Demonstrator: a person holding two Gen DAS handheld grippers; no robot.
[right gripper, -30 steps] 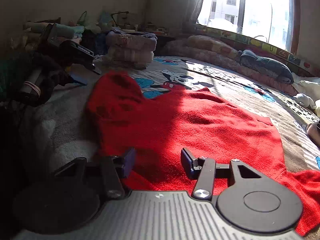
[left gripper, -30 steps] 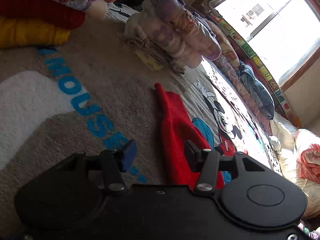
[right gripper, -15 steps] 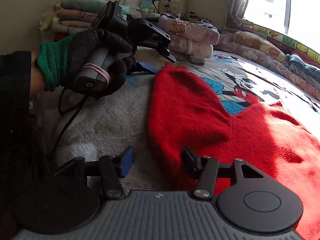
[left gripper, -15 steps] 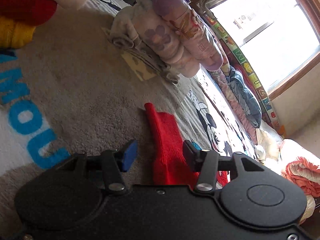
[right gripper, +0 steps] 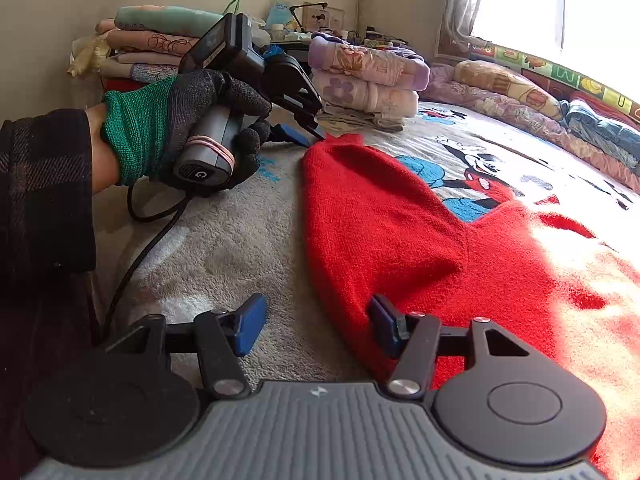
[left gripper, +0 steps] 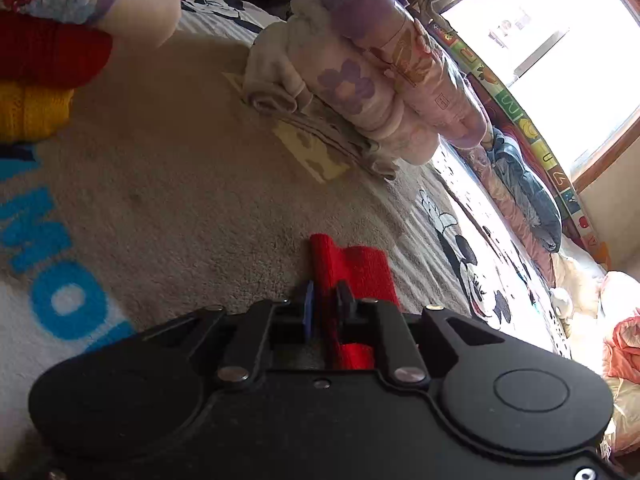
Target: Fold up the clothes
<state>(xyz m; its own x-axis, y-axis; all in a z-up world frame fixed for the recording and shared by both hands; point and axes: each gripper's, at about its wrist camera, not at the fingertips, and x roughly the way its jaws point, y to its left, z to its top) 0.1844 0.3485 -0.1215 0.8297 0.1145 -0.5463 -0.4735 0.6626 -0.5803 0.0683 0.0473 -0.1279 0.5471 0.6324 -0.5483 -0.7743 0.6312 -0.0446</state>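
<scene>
A red knitted sweater lies flat on the bed blanket, one sleeve stretching away toward the folded stacks. In the left wrist view my left gripper is shut on the cuff end of that red sleeve, the fabric pinched between its fingers. The right wrist view shows the same left gripper at the sleeve tip, held by a gloved hand. My right gripper is open, low over the sleeve's near edge, its right finger over red fabric and its left finger over bare blanket.
A cartoon-print blanket covers the bed. Folded pastel clothes are stacked beyond the sleeve, another folded pile stands against the wall. Rolled bedding lines the window side. A black cable trails from the left gripper.
My left gripper moved forward to the sleeve's cuff and shut on it. The right gripper swung left along the sweater to the sleeve's near edge, staying open.
</scene>
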